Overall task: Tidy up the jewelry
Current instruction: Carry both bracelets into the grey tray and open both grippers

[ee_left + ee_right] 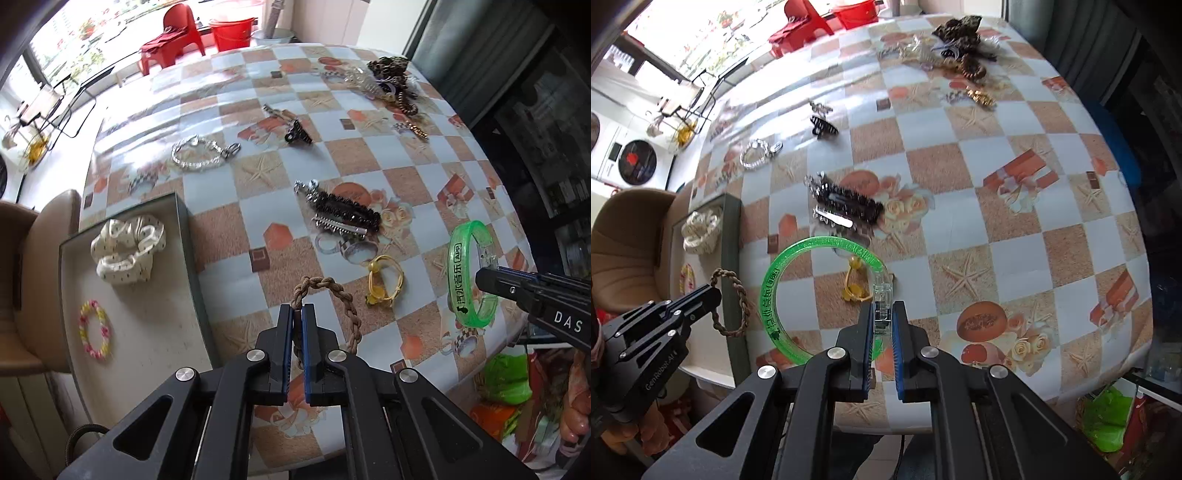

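My left gripper [297,314] is shut on a brown braided bracelet [341,295] and holds it above the table, just right of the grey tray [192,266]. It also shows in the right wrist view [713,291], with the bracelet [738,295] hanging over the tray's edge [733,258]. My right gripper [883,314] is shut on the clear clasp of a green plastic bangle [772,295], held above the table; the bangle also shows in the left wrist view [461,273]. The tray holds a white scrunchie [127,251] and a pink-yellow bead ring [95,329].
On the checked tablecloth lie a yellow hair tie [384,282], black and silver hair clips [343,216], a clear bead bracelet [197,153], a black claw clip [297,134] and a pile of accessories [391,79] at the far edge. A brown chair [40,258] stands left.
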{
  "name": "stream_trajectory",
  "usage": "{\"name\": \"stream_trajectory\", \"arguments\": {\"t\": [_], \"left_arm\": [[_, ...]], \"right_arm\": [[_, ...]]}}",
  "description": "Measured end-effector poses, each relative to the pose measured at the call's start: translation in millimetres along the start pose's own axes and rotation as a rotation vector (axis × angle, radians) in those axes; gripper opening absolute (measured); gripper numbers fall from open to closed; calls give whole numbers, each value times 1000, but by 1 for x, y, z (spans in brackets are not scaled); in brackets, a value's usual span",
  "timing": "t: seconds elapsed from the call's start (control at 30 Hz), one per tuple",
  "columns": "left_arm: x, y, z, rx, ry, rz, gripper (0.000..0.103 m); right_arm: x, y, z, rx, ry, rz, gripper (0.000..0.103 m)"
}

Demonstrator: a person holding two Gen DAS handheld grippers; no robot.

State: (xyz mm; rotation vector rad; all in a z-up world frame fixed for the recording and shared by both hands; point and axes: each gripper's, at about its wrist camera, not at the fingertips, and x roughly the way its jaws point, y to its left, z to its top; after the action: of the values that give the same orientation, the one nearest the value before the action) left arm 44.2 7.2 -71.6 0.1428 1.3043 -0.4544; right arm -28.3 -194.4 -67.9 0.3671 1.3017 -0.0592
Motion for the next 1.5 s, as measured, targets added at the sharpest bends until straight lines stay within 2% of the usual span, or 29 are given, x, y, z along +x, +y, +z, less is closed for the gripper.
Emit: {"name": "stream_trajectory", "arguments": {"t": [0.3, 0.6, 0.83, 1.0, 1.2, 1.5], "left_arm": [[-7, 5, 9, 36, -21, -34, 8], [-12, 26, 6, -3, -52, -51, 8], [-22, 72, -16, -146, -85, -20, 8], [-29, 110, -43, -276, -97, 39, 8], [-28, 160, -84, -472, -98, 94, 8], [-11, 200, -118, -633, -99, 170, 8]], "right_arm": [[-17, 9, 7, 1, -36, -34, 10], [-25, 35, 17, -42, -56, -45, 10], [-10, 73, 23, -130, -23, -15, 10], [6, 109, 30, -219, 12, 27, 10], [27, 165, 40, -358, 66, 68, 10], [66, 254, 53, -559, 127, 115, 10]]}}
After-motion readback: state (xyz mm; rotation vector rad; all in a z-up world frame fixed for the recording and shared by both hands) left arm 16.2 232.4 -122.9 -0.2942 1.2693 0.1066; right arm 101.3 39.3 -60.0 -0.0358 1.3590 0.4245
